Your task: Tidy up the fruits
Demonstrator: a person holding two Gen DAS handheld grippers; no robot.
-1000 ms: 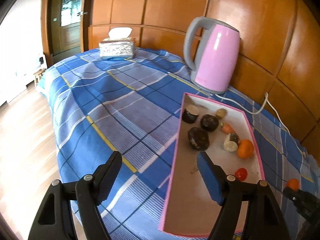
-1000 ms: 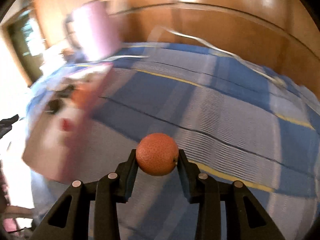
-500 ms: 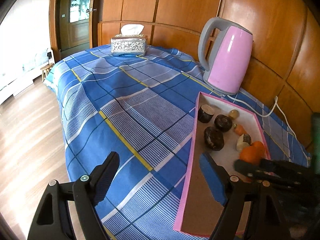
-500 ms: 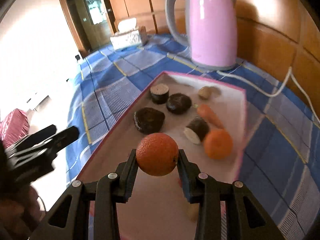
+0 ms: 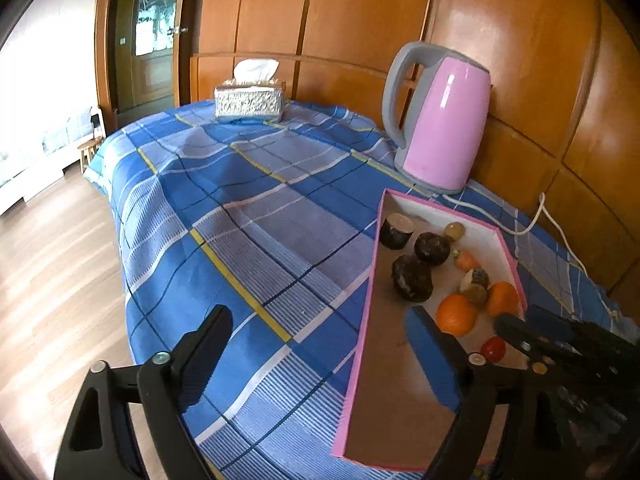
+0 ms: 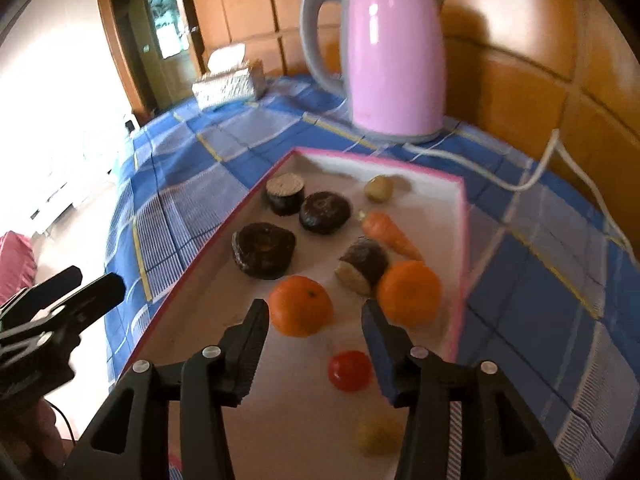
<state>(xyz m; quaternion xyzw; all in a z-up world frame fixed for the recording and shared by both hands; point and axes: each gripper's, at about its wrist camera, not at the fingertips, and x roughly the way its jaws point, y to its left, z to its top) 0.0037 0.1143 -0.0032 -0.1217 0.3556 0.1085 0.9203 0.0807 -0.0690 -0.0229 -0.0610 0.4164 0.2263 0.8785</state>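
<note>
A pink-rimmed tray (image 6: 463,240) (image 5: 366,304) on the blue checked cloth holds several pieces of produce. An orange (image 6: 300,310) (image 5: 456,315) lies on the tray floor just beyond my right gripper (image 6: 316,320), which is open and empty above the tray. A second orange (image 6: 410,294) sits at the right wall. A small red tomato (image 6: 349,370), a carrot (image 6: 390,234) and dark round pieces (image 6: 262,250) lie around. My left gripper (image 5: 320,350) is open and empty over the tray's left edge.
A pink electric kettle (image 5: 442,120) (image 6: 390,60) stands behind the tray, its white cord (image 5: 552,220) trailing right. A silver tissue box (image 5: 250,98) sits at the far end of the table. Wood panelling runs behind. The table edge drops to a wooden floor on the left.
My right gripper has opened and let go of the orange, which now rests in the tray beside the other orange. The left gripper has stayed open with little movement.
</note>
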